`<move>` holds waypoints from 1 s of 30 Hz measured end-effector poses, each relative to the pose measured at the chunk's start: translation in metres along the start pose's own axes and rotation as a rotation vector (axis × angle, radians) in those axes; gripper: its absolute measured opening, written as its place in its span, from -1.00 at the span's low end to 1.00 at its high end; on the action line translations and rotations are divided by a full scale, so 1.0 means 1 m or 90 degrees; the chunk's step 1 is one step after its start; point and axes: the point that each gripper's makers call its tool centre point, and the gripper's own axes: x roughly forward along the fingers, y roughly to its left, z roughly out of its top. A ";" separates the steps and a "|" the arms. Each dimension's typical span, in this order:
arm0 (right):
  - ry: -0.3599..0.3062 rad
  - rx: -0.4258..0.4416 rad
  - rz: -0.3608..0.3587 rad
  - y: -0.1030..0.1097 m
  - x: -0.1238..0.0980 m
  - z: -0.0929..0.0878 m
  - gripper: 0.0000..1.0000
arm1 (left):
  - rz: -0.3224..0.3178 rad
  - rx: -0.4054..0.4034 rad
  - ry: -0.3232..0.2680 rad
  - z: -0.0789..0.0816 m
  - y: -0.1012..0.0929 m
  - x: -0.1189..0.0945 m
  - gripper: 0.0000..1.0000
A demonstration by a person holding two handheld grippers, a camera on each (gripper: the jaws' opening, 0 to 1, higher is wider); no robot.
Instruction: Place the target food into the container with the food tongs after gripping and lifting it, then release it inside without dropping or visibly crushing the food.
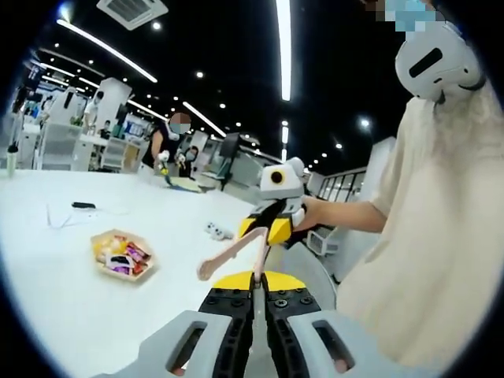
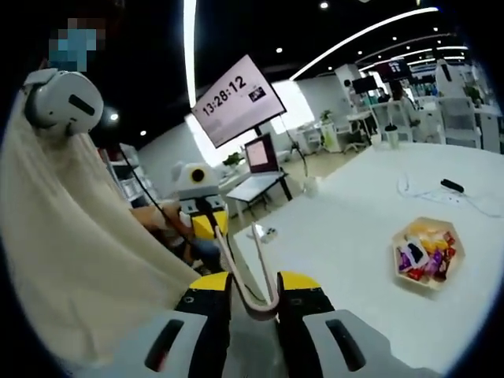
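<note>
Pink food tongs (image 2: 253,276) run between my two grippers above the white table (image 1: 71,276). My right gripper (image 2: 256,295) is shut on their bent end, and both arms rise from its jaws toward the left gripper (image 2: 206,224). My left gripper (image 1: 257,293) is shut on one thin arm of the tongs (image 1: 257,264). The other arm sticks out to the left with a free rounded tip (image 1: 205,271). The right gripper (image 1: 272,228), in a person's hand, faces me. A tan hexagonal container (image 1: 100,269) (image 2: 441,285) of wrapped sweets sits on the table, apart from both grippers.
A person in a cream top (image 1: 425,236) stands close behind the grippers. A small white object (image 1: 214,231) and a black item with a cable (image 2: 451,186) lie on the table. A screen reading 13:28:12 (image 2: 240,98) and a laptop (image 2: 260,153) stand beyond. Other people (image 1: 169,142) work at the back.
</note>
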 end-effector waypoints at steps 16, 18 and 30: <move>0.044 -0.004 -0.092 -0.025 -0.003 -0.024 -0.51 | 0.015 -0.005 0.042 -0.019 0.018 0.018 -0.98; 0.064 -0.007 -0.114 -0.031 -0.006 -0.032 -0.49 | 0.011 -0.008 0.042 -0.020 0.018 0.021 -0.98; 0.073 0.005 -0.158 -0.055 -0.019 -0.048 -0.49 | -0.014 -0.010 0.101 -0.035 0.032 0.045 -0.97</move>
